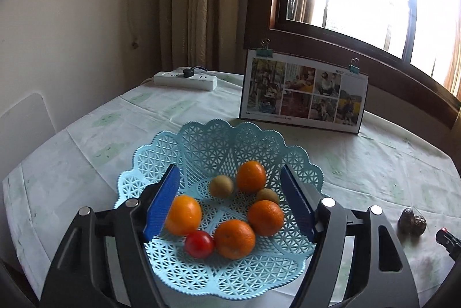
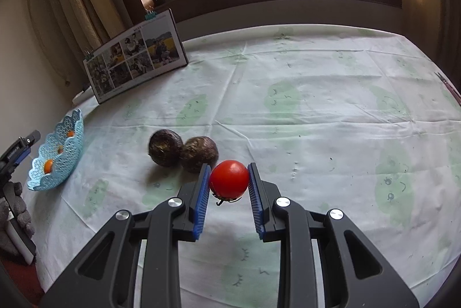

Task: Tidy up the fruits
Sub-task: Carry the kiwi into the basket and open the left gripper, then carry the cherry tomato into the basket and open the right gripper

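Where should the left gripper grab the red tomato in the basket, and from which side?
Across the tomato's round middle, coming from above. An orange presses against one side and another orange sits close behind, so set the fingers on its free flanks; the left gripper is already open.

Red tomato (image 2: 229, 178) clamped; oranges (image 1: 234, 238) fill blue basket (image 1: 173, 152).
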Available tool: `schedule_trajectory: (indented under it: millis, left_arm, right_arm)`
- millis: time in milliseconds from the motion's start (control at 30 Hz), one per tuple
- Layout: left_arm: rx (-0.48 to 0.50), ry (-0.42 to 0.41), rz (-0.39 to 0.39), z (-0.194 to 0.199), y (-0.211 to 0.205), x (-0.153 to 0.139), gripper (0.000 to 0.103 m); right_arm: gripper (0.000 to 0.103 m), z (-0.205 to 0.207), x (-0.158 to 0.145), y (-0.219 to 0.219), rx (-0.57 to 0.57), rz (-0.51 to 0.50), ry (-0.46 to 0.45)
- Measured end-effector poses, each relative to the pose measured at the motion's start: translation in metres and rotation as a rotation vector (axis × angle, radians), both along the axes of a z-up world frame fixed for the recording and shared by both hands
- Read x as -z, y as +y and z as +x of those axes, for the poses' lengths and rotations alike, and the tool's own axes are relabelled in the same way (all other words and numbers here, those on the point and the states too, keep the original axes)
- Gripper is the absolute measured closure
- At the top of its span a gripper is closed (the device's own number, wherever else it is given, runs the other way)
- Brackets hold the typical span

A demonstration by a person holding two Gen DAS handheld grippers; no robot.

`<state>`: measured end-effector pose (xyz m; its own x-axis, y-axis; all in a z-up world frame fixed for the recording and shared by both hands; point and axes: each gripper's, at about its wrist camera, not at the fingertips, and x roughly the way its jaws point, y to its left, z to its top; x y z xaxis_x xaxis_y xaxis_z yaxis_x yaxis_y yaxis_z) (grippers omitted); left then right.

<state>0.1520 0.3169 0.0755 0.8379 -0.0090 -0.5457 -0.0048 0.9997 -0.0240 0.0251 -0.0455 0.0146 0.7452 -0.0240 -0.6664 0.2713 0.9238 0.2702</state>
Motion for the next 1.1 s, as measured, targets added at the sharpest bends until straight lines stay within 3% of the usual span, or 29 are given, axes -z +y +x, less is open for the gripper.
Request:
schedule_trajectory:
  millis: [167,667,1100]
  left_arm:
    - [-0.032,-0.009,-0.016,-0.004,0.016,-0.004,0.029]
    - [-0.084,-0.017,-0.028,-0.018,0.052,-0.001,0.021]
    - [-0.110,-0.011,-0.047,-0.025,0.079,0.002,0.019]
  right_arm:
    - [0.076,0.003,-0.015,0.019,-0.035,0.024,-0.041]
    - [0.076,0.057,-0.050,0.156,-0.349,-0.006,-0.087]
    - [0.076,0.098,-0.051,0.249,-0.521,-0.009,-0.085]
